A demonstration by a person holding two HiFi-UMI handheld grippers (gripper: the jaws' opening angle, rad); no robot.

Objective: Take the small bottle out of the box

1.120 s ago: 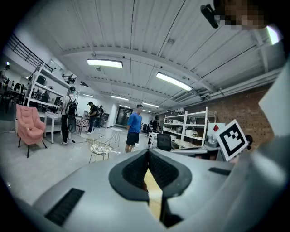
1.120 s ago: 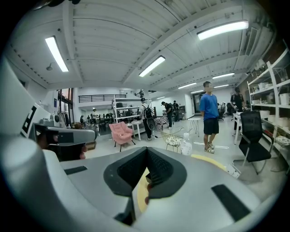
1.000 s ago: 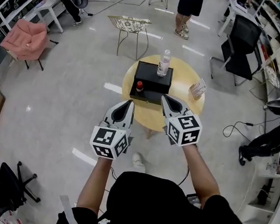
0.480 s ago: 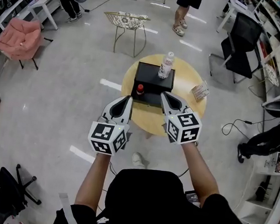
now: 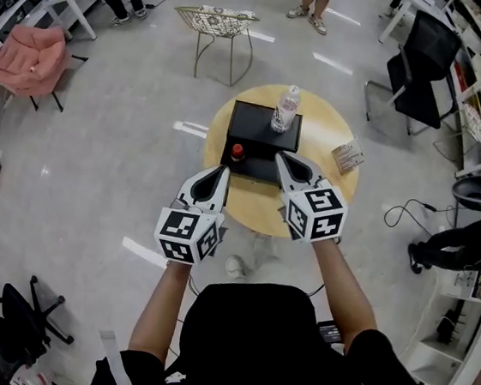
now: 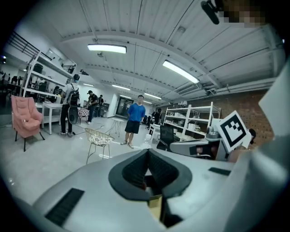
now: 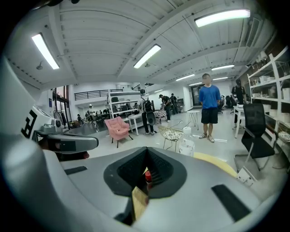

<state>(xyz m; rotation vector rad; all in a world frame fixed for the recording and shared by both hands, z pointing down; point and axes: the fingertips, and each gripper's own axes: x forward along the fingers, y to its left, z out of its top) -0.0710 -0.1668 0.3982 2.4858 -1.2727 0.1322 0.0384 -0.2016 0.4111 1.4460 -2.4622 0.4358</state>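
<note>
A black box [image 5: 265, 128] lies on a round yellow table [image 5: 319, 183]. The small red-capped bottle [image 5: 237, 152] stands upright in the box's near left part. A clear water bottle [image 5: 285, 109] stands on the box's far side. My left gripper [image 5: 223, 171] is shut and empty, hanging off the table's near left edge. My right gripper [image 5: 279, 156] is also shut and empty, its tips just right of the small bottle above the box's near edge. In the right gripper view the red cap [image 7: 147, 175] shows through the jaw gap, below the shut tips [image 7: 146, 149].
A white card [image 5: 344, 154] lies on the table's right side. Around the table stand a wire chair [image 5: 217, 22], a pink armchair [image 5: 27, 55] and a black office chair [image 5: 421, 65]. Shelves line the right wall. A person's feet [image 5: 306, 13] are beyond the table.
Both grippers have edged a little toward the table and stay shut. The head view has shifted, so the table sits slightly higher in the picture.
</note>
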